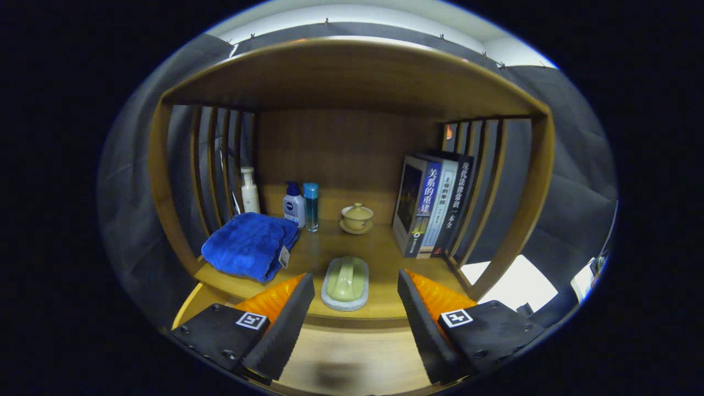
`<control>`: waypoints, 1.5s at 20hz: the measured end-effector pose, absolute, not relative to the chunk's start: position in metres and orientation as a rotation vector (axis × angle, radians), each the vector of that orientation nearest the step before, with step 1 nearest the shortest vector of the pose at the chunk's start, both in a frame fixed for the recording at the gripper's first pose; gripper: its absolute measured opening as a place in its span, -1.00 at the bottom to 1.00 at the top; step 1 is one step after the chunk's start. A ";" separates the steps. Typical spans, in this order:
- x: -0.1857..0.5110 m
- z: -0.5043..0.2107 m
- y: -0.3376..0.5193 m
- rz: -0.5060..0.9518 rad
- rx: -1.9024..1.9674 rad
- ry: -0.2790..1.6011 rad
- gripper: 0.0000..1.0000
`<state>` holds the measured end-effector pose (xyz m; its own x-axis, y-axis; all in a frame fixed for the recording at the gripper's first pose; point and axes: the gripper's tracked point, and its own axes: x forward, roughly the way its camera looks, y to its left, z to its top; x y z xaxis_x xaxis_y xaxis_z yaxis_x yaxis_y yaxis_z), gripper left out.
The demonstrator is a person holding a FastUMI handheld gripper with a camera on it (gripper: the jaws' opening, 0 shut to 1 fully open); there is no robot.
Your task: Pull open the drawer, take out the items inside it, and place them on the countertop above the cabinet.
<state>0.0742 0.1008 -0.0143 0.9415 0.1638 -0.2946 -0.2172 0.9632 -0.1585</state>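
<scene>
I go across the worktop (379,247) from my left. At the back left stands a white pump bottle (250,191), and in front of it lies a folded blue towel (247,245). Just behind the towel's right edge stand a white bottle with a blue cap (294,206) and, touching close beside it, a slim blue bottle (311,206). Further right, near the back panel, sits a small lidded cup on a saucer (357,218). Nearer to me, at the front edge of the worktop and just ahead of my jaws, lies a pale green soap dish (345,282); it lines up with the gap between them. On the right, a row of books (434,206) stands upright against the slatted side.

My gripper (355,313) has its jaws spread wide and they hold nothing. Below the worktop's front edge I see a pale wooden surface, but I cannot tell whether it is the drawer, nor whether it is open. My judgement: the soap dish may already be an item set down, yet I cannot tell how many items are left inside.
</scene>
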 end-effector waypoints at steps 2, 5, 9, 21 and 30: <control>0.053 -0.012 0.093 0.194 -0.191 0.240 0.98; 0.017 -0.016 0.081 0.203 -0.197 0.204 0.98; -0.023 -0.027 0.059 0.203 -0.171 0.182 0.98; -0.106 -0.114 -0.005 0.122 -0.032 0.275 0.99; -0.128 -0.178 -0.019 0.088 -0.038 0.373 1.00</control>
